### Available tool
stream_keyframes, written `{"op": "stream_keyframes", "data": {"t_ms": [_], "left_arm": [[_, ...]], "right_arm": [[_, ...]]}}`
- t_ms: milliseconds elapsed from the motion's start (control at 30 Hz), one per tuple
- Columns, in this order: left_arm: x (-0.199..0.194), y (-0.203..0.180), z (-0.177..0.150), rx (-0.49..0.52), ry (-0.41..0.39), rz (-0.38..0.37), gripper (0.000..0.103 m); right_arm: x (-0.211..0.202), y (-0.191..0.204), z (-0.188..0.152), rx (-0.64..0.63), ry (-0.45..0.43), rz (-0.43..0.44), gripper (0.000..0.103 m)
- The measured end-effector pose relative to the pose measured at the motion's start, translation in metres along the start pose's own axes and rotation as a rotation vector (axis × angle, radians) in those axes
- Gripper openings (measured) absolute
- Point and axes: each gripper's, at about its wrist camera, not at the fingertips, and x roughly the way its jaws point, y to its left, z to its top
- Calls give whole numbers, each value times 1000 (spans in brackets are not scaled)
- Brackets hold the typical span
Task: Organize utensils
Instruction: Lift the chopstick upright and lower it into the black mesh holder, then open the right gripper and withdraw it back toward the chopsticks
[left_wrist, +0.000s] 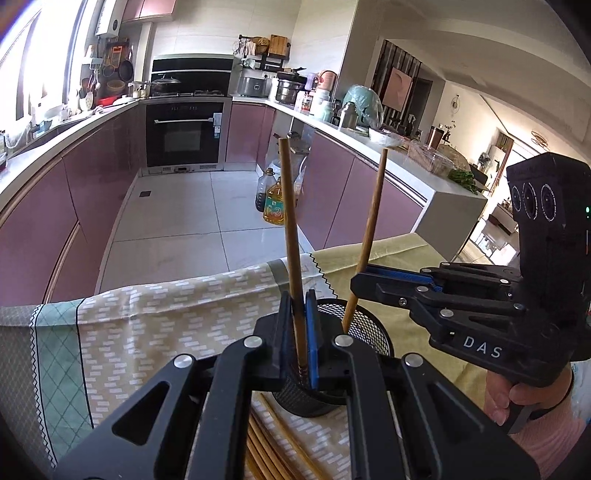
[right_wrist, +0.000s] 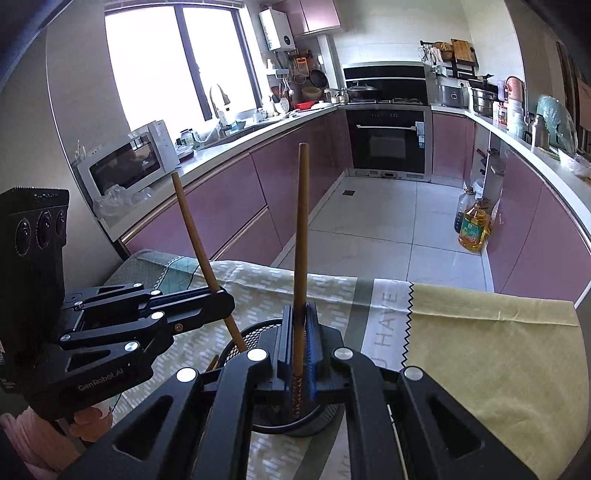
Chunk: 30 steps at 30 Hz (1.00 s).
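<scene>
The left tongs (left_wrist: 300, 325) are clamped tight, angled downward, blue pads pressed against a thin stick held upright. The right tongs (right_wrist: 300, 332) are likewise closed and tilted downward on a second stick. Both are brought close together side by side. The right hand (left_wrist: 517, 395), in a pink sleeve, is wrapped around its handle.

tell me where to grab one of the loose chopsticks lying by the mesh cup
Take the outermost of the loose chopsticks partway along its shaft, coming down from above with jaws across it. They lie flat on the cloth, packed side by side, so probably only an edge stick leaves finger room; keep clear of the mesh cup beside them.
</scene>
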Motion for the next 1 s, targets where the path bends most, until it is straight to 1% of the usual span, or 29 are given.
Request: {"op": "stream_keyframes", "data": {"t_ms": [133, 200, 267, 400, 433, 467, 500, 533, 567, 600, 633, 667, 700, 800, 933, 1000], "left_arm": [[5, 1, 0, -8, 5, 2, 8], [3, 2, -2, -11, -1, 5, 8], [0, 2, -3, -12, -9, 14, 8], [-13, 5, -10, -23, -36, 30, 14], [-19, 7, -12, -24, -47, 34, 18], [-25, 7, -15, -23, -60, 38, 23], [-32, 7, -18, -18, -75, 48, 26], [-38, 8, -20, -14, -88, 57, 32], [-46, 9, -24, -7, -103, 65, 35], [-52, 11, -27, 0, -115, 70, 36], [-60, 12, -32, 8, -125, 80, 40], [-66, 13, -37, 14, -129, 91, 45], [-71, 15, -42, 20, -132, 99, 46], [-83, 19, -61, 36, -120, 135, 50], [-86, 31, -91, 27, -62, 178, 50], [-84, 38, -107, 17, -27, 190, 50]], "right_arm": [[4, -2, 2, 20, -7, -4, 8], [2, -3, 1, 28, -26, -20, 12], [-2, -1, 0, 18, -46, -28, 12], [-9, 0, -3, 18, -78, -38, 17], [-12, 0, -4, 18, -87, -41, 18], [-15, 1, -5, 17, -94, -42, 21], [-19, 2, -7, 17, -101, -38, 26], [-23, 4, -9, 13, -113, -35, 29], [-28, 6, -12, 3, -122, -37, 33], [-35, 11, -16, -15, -135, -37, 36], [-40, 15, -20, -27, -145, -31, 36], [-46, 20, -24, -41, -153, -19, 39], [-50, 24, -28, -52, -156, -8, 42], [-58, 39, -46, -91, -145, 37, 45], [-50, 51, -71, -105, -72, 75, 45], [-42, 55, -81, -105, -35, 73, 45]]}}
